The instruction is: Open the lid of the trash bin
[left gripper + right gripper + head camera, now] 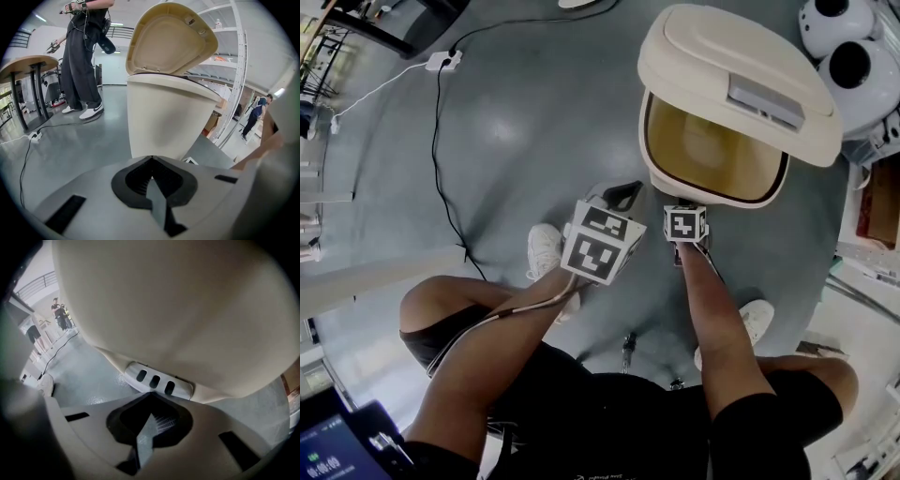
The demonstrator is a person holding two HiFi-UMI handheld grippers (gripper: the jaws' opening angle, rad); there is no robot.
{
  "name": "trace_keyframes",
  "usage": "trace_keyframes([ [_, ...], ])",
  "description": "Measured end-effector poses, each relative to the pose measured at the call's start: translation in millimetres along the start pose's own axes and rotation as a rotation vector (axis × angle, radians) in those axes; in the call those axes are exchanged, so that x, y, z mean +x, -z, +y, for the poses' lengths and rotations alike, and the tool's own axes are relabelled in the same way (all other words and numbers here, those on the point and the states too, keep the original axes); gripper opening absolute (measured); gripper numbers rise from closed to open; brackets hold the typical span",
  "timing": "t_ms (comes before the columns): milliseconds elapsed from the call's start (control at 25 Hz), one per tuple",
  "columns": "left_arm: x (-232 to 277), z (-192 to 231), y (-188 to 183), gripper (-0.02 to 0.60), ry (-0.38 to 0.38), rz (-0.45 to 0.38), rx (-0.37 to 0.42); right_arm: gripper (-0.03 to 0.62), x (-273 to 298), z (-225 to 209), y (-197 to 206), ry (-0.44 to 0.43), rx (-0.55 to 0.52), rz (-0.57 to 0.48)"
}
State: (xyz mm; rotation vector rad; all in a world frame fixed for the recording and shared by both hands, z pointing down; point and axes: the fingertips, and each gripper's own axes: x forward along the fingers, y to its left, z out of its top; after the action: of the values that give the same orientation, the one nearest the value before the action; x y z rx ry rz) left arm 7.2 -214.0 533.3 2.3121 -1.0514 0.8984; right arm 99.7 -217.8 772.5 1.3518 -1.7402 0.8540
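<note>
The right gripper is being held shut and empty at the lower centre of its view. Its tips are being aimed at the slotted pedal just beyond them, though contact cannot be made out. The pedal is probably being pressed to hold the lid up. The left gripper, likewise closed on nothing, is being held just beside, short of the bin wall, apparently idle. In the head view the bin is being shown at upper centre-right, lid already tilted back. Farther off, a cable is being trailed across the floor at upper left, and a person is seen standing; the way is not being blocked.
</note>
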Motion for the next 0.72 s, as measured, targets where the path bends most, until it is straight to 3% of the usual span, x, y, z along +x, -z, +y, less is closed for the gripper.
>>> trace_keyframes([
  [720, -0.2, 6.5, -3.1, 0.0, -0.024, -0.002, 0.011, 0.005, 7.1, -2.8, 3.2, 0.004, 0.017, 0.003],
])
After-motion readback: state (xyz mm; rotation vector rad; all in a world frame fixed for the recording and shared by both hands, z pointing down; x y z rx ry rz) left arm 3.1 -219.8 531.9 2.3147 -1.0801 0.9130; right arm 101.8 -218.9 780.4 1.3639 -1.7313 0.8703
